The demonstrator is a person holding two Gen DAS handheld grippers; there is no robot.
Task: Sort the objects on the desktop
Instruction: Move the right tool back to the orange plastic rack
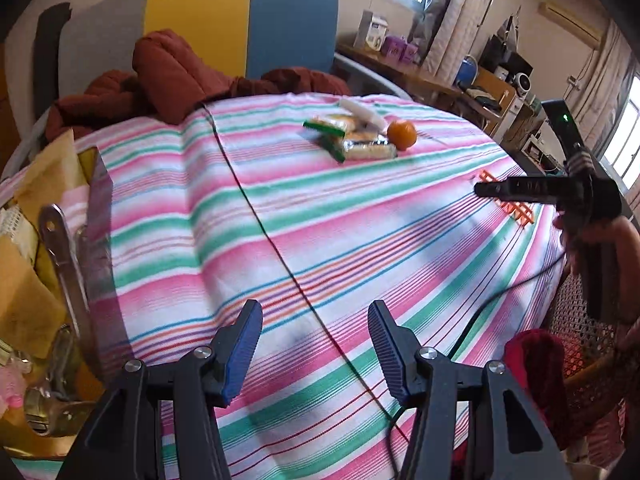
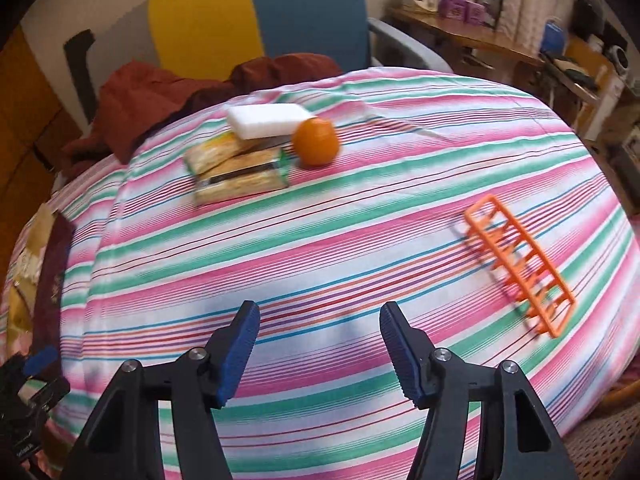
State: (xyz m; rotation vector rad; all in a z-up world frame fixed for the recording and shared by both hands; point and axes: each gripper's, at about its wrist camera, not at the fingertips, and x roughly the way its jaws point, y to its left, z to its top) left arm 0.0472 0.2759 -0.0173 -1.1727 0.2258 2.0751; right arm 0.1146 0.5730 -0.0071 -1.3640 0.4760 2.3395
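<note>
On the striped cloth (image 2: 320, 240) lie an orange fruit (image 2: 315, 141), a white sponge block (image 2: 268, 120) and snack packets (image 2: 240, 176) in a pile at the far side. An orange plastic rack (image 2: 520, 264) lies to the right. The pile also shows in the left wrist view: fruit (image 1: 401, 133), packets (image 1: 352, 140), rack (image 1: 508, 204). My left gripper (image 1: 316, 344) is open and empty over the near cloth. My right gripper (image 2: 320, 344) is open and empty, short of the rack; it also shows in the left wrist view (image 1: 480, 190), held over the rack.
A box of clutter with a metal tool (image 1: 64, 264) stands at the left table edge. A black cable (image 1: 256, 220) crosses the cloth. Dark red bedding (image 1: 168, 76) and a colourful headboard (image 1: 240, 20) lie behind. A wicker chair (image 1: 580, 344) sits at the right.
</note>
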